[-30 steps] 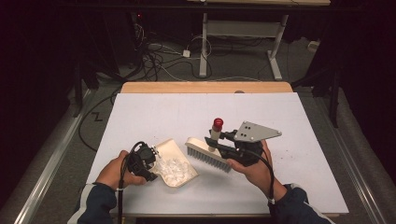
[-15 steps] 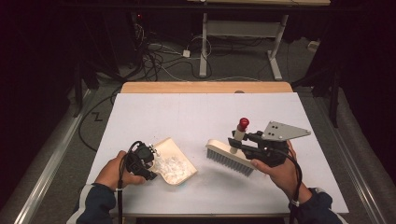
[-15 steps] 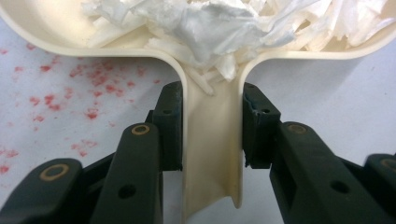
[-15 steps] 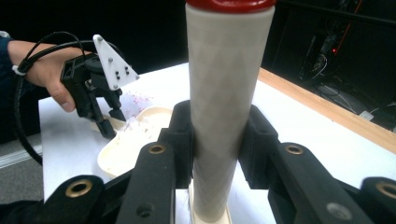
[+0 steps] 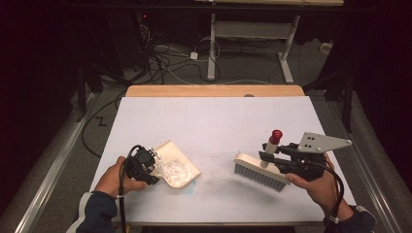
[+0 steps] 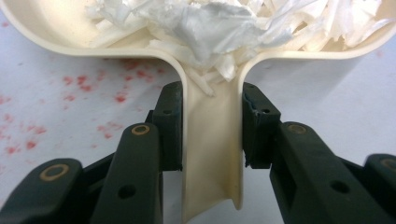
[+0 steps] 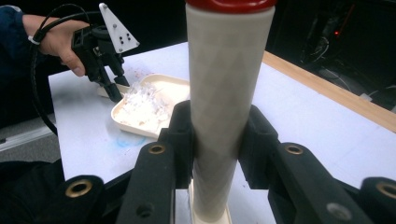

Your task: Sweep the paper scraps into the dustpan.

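Your left gripper [image 5: 154, 171] pinches the cream plastic dustpan [image 5: 178, 165] full of white shreds; your right gripper [image 5: 265, 156] clamps the cream red-capped brush [image 5: 258, 170], well to its right.

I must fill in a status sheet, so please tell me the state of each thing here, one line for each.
dustpan: flat on table, filled with white scraps
brush: held above table, bristles down
left gripper: shut on dustpan handle
right gripper: shut on brush handle
table: faint smudges near dustpan

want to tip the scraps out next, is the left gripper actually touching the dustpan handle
Touching. In the left gripper view both pads of the left gripper press flat on the dustpan handle, no gap either side.
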`<state>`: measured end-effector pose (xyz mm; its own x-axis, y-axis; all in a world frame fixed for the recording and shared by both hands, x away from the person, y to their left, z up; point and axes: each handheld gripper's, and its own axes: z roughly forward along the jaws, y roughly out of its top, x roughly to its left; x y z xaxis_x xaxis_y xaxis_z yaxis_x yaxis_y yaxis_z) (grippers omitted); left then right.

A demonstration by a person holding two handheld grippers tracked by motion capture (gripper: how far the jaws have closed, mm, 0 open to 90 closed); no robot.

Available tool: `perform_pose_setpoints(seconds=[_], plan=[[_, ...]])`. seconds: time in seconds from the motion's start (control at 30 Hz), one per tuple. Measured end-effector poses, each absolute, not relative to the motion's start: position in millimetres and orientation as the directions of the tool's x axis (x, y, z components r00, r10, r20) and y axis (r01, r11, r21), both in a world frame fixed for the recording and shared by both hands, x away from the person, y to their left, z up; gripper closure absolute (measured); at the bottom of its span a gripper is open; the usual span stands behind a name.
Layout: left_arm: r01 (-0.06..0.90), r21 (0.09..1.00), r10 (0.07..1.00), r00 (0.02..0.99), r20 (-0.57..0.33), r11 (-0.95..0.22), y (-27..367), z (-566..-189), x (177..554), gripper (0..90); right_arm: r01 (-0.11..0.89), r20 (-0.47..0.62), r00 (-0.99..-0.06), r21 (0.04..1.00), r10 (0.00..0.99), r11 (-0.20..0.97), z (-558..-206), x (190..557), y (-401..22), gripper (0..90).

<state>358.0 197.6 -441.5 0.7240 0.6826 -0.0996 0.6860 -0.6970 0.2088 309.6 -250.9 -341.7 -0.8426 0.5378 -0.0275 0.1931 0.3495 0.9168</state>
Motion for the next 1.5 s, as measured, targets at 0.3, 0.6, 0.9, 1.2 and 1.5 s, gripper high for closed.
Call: perform_pose_setpoints(seconds=[0.3, 0.6, 0.9, 1.2, 1.5], plan=[[0.745, 0.252, 0.747, 0.656, -0.107, -0.618, 211, -444, 361, 62.8, 0.212, -0.005, -0.838, 0.918, 0.545, 0.335, -337, 306, -274, 70.8], [0.806, 0.282, 0.818, 0.566, -0.107, -0.521, 226, -445, 364, 62.7, 0.274, 0.043, -0.87, 0.87, 0.492, 0.409, -334, 313, -280, 70.8], [0.849, 0.324, 0.863, 0.482, -0.152, -0.417, 239, -448, 369, 62.6, 0.313, 0.066, -0.875, 0.833, 0.48, 0.457, -340, 326, -280, 70.7], [0.863, 0.347, 0.89, 0.434, -0.137, -0.368, 244, -449, 372, 62.4, 0.314, 0.042, -0.863, 0.825, 0.503, 0.47, -347, 341, -274, 70.6], [0.866, 0.363, 0.908, 0.405, -0.106, -0.344, 238, -451, 371, 62.4, 0.316, 0.034, -0.851, 0.83, 0.525, 0.459, -355, 357, -275, 70.5]])
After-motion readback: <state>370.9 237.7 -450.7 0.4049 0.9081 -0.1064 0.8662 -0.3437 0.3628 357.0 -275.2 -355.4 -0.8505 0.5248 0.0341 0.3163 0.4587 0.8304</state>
